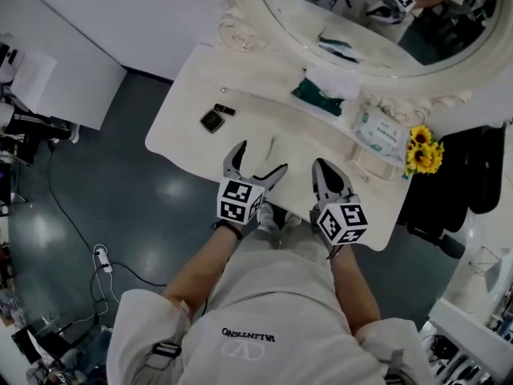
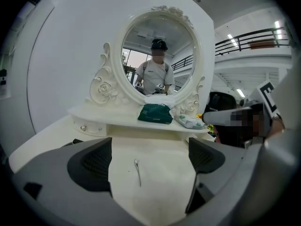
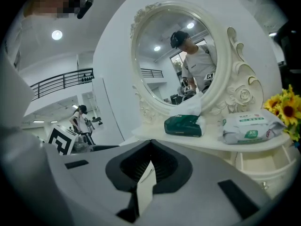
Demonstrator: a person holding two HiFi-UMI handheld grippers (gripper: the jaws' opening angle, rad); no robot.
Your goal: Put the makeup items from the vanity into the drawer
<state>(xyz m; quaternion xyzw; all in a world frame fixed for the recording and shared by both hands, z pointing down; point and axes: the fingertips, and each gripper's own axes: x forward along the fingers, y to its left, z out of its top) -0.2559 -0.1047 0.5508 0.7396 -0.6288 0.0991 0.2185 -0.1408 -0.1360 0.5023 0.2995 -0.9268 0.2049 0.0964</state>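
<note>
Head view shows you standing at the white vanity (image 1: pixel 183 112) with both grippers held low over its front edge. Your left gripper (image 1: pixel 261 157) has its jaws spread wide with nothing between the pads. In the left gripper view, a thin silver tool (image 2: pixel 138 172) lies flat on the tabletop in the gap between those jaws, clear of both pads. Your right gripper (image 1: pixel 323 167) sits just beside the left one. The right gripper view shows its jaws (image 3: pixel 149 166) brought together and holding nothing, with only a sliver of tabletop showing through. A dark square compact (image 1: pixel 212 120) rests near the left end of the tabletop, well apart from the grippers, with a small black piece (image 1: pixel 225 109) just beside it. On the raised shelf below the oval mirror (image 1: pixel 237 21) lie a green tissue pack (image 1: pixel 317 96) and, to its right, a white wipes pack (image 1: pixel 378 131). Yellow sunflowers (image 1: pixel 423 149) stand at the shelf's right end. Under that end of the shelf, a small drawer (image 3: pixel 257 161) looks pulled out. None of the makeup items is in it that you can see.
</note>
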